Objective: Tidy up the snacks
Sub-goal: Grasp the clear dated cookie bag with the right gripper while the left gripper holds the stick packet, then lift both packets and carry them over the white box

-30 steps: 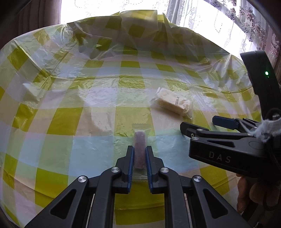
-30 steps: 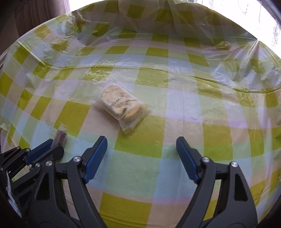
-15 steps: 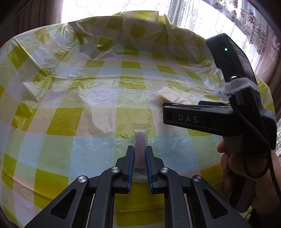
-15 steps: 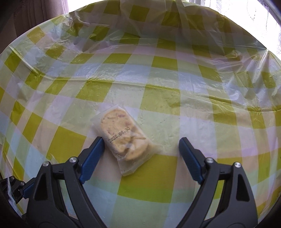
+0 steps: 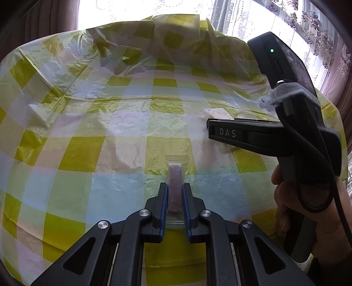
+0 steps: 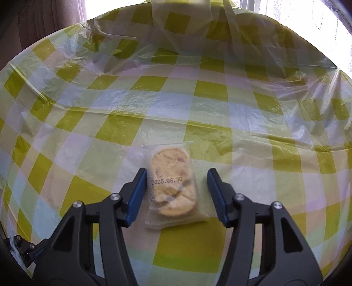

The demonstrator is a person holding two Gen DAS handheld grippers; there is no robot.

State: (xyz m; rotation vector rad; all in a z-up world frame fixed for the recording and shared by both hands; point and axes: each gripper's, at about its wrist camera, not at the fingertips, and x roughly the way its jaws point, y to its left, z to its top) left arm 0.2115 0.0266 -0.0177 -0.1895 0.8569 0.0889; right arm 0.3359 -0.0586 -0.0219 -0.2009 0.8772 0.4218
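A reddish-brown snack bar (image 5: 175,175) in a clear wrapper sticks out forward from my left gripper (image 5: 175,186), which is shut on it just above the checked tablecloth (image 5: 88,123). A pale cookie in a clear dated packet (image 6: 170,182) lies flat on the cloth, lengthwise between the fingers of my right gripper (image 6: 176,173). Its jaws are closing. The left pad (image 6: 137,193) is close beside the packet and the right pad (image 6: 216,193) stands clearly apart from it. In the left wrist view the right gripper (image 5: 210,129) hides most of the packet (image 5: 220,113).
A thin yellow, white and blue checked plastic cloth covers the table and bunches up in folds at the far edge (image 6: 171,37). Behind it are a bright window and lace curtains (image 5: 253,19). A person's hand (image 5: 308,209) grips the right tool at the right.
The right gripper moved forward over the cookie packet, which now lies between its fingers, and its jaws have narrowed. The left gripper and its bar have not moved.
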